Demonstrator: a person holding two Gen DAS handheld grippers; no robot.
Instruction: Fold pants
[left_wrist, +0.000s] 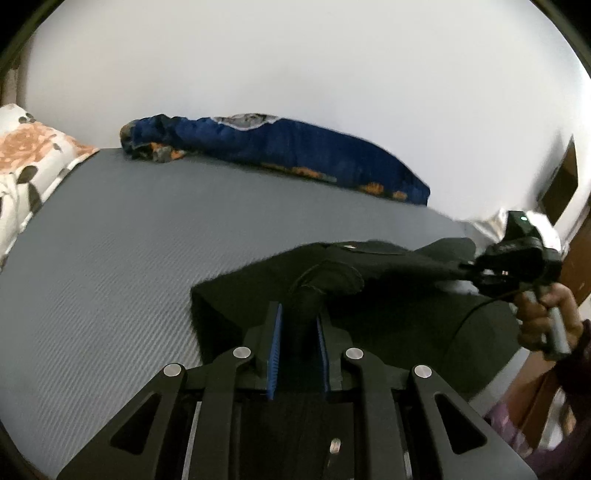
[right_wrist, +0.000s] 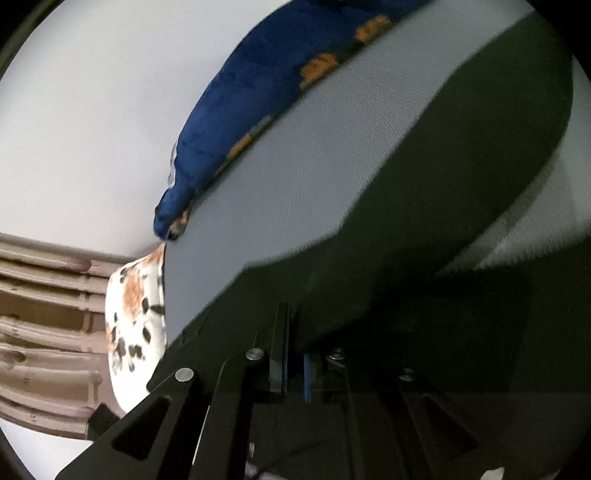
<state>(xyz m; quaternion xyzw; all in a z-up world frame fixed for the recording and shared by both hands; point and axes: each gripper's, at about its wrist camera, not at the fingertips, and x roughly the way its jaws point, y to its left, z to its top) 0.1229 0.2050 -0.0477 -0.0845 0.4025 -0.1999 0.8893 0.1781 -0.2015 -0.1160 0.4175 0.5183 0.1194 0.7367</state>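
Observation:
Black pants lie on the grey bed sheet, lifted at two places. My left gripper is shut on a bunched fold of the pants, which shows between its blue pads. At the right edge a hand holds my right gripper, which pinches a stretched corner of the pants. In the right wrist view the picture is tilted; my right gripper has its pads nearly together with black cloth caught between them, and the pants drape over and hide its right finger.
A rolled blue blanket with orange patches lies along the white wall at the far side of the bed. A floral pillow sits at the left end, next to a wooden headboard. Bare grey sheet spreads left of the pants.

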